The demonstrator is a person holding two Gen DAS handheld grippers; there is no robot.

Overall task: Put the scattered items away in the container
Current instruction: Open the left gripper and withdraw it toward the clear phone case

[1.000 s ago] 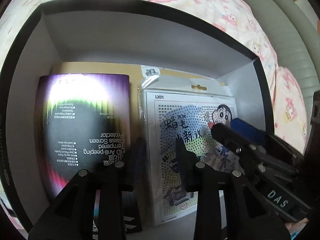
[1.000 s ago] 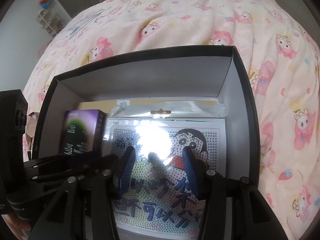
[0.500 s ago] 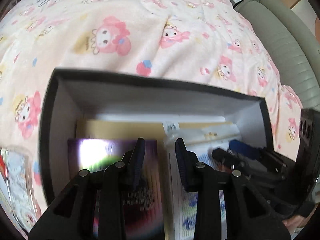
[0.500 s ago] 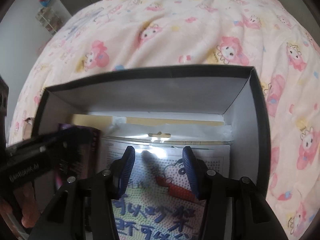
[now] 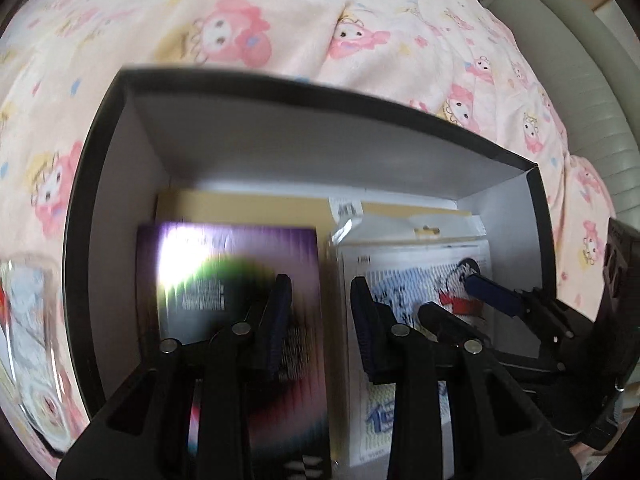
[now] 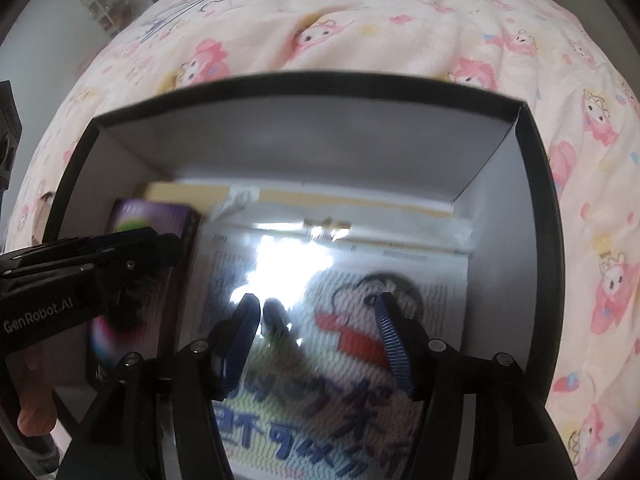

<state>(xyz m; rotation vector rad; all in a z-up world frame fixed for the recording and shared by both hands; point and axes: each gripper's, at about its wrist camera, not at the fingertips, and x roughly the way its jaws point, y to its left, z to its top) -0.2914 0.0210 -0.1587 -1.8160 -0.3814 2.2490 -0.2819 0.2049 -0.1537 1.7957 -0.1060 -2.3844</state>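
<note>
A black box with a white inside stands on the pink bedspread. In it lie a purple screen-protector box on the left and a cartoon packet on the right, over a tan envelope. My left gripper hangs over the seam between the two items, its jaws a little apart with nothing in them. My right gripper hovers above the cartoon packet; its jaws are opening and nothing is between them. Each gripper also shows in the other's view: right gripper, left gripper.
A clear plastic packet lies on the bedspread just outside the box's left wall. A grey padded headboard or sofa runs along the far right. A hand holds the left gripper.
The left gripper has drawn back from the box floor, so the box rim and bedspread now show. The right jaws have spread wider over the cartoon packet.
</note>
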